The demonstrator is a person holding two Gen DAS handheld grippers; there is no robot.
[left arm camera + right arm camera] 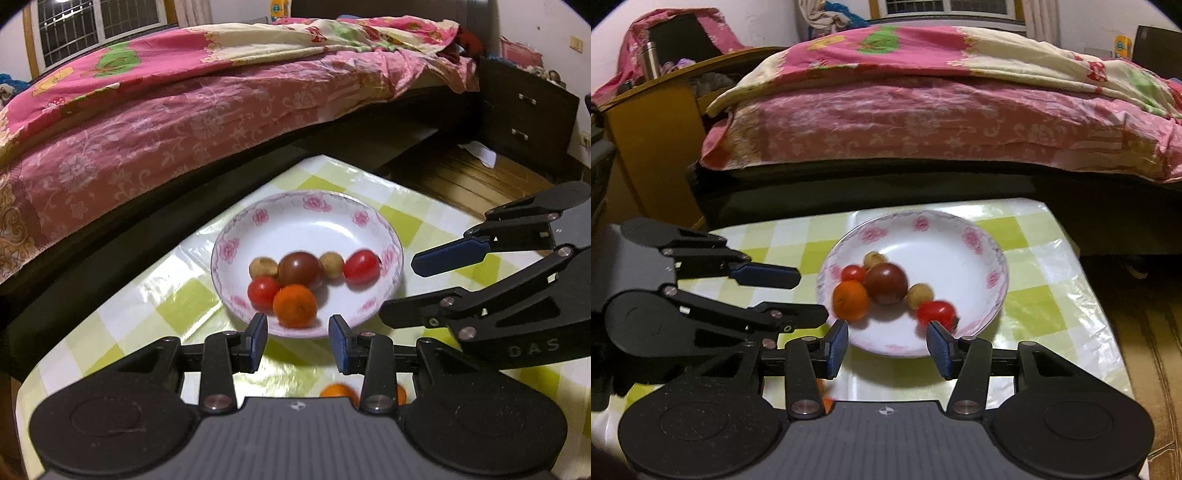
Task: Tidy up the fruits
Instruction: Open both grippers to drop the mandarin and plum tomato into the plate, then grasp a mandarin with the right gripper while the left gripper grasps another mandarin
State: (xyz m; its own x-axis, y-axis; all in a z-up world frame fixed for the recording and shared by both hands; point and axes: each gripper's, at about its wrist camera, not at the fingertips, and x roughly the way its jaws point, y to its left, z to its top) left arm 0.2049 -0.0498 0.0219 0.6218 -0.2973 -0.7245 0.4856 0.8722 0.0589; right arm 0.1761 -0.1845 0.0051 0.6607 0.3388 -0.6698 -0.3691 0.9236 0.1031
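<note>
Both grippers, left gripper (298, 338) and right gripper (888, 345), hover spread and empty beside the fruit-filled plate (314, 221).

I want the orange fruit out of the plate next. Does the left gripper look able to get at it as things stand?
Probably yes. The left gripper is open and empty, with the orange fruit just ahead of its fingertips at the plate's near rim. A red tomato touching it may crowd one finger.
</note>
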